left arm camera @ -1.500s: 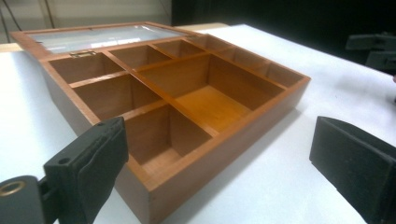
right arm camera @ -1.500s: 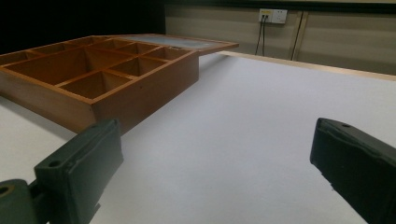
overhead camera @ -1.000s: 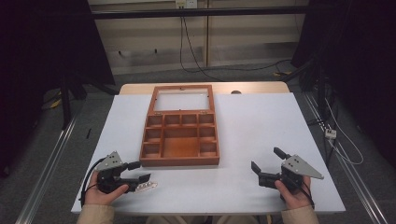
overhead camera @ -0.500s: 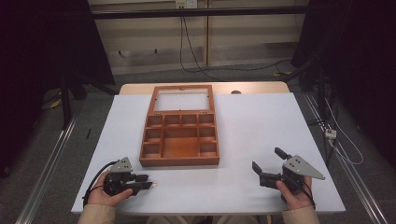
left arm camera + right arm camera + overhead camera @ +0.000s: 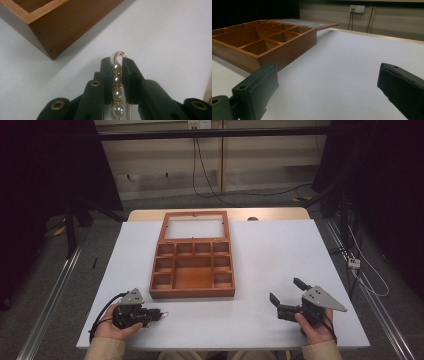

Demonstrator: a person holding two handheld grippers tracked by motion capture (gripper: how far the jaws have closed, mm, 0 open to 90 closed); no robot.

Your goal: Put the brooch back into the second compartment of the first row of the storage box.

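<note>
A pearl pin [image 5: 116, 85], a gold bar strung with several white pearls, lies along the gap of my left gripper [image 5: 116, 62]. Its jaws have just been closing and now press on the pin from both sides, the gold hook end poking out past the tips. In the high view that gripper [image 5: 156, 313] rests low on the white table [image 5: 270, 250] at the front left, just before the wooden compartment box [image 5: 192, 292]. At the front right my right gripper [image 5: 285, 290] stands open, its jaws [image 5: 327, 80] wide apart with nothing between them.
The box's front corner [image 5: 67, 27] is close ahead and to the left of the left gripper. Its glass lid [image 5: 194, 226] lies open flat behind it. From the right gripper view the box [image 5: 287, 50] sits to the left, over bare table.
The left gripper slid right over the pin that lay on the table and its jaws shut on it. The right gripper stayed where it was.
</note>
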